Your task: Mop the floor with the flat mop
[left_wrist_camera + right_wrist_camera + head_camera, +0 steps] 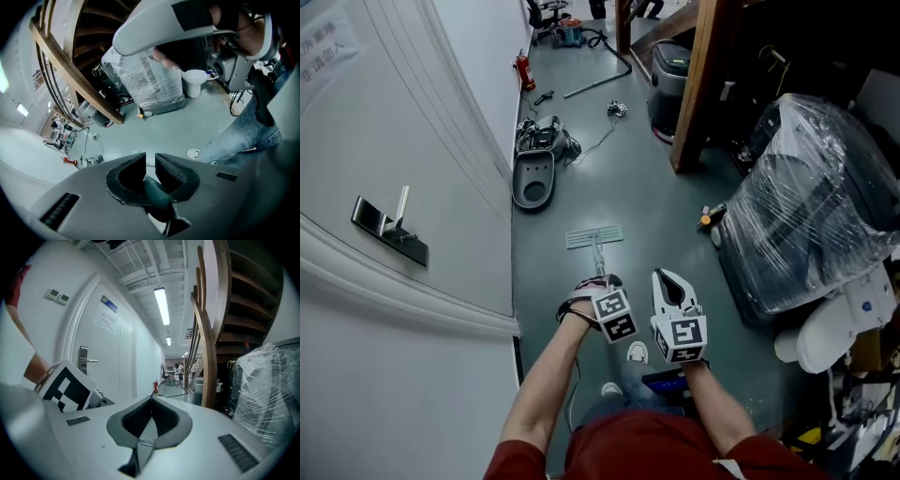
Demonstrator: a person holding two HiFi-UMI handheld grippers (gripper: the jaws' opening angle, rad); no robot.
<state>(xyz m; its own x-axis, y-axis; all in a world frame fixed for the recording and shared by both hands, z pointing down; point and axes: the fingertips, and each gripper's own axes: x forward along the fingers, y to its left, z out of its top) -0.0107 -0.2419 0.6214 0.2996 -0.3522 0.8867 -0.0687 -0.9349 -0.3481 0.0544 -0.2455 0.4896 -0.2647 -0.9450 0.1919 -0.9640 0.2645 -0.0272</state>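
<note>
The floor (647, 206) showed no wet trace that I could see, so I judged most of the mopping was left. The flat mop (594, 236) lay on it near its left edge. My left gripper (150, 163) had its fingers clamped on the handle (157, 199); the fingers of my right gripper (151, 401) were together, holding nothing.

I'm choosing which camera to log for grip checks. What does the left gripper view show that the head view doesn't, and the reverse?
Only the left gripper view shows the left gripper from inside, with its jaws closed on the dark green mop handle. Only the head view shows the door handle and that gripper's marker cube. Both views show the grey floor and the plastic-wrapped bundle.
</note>
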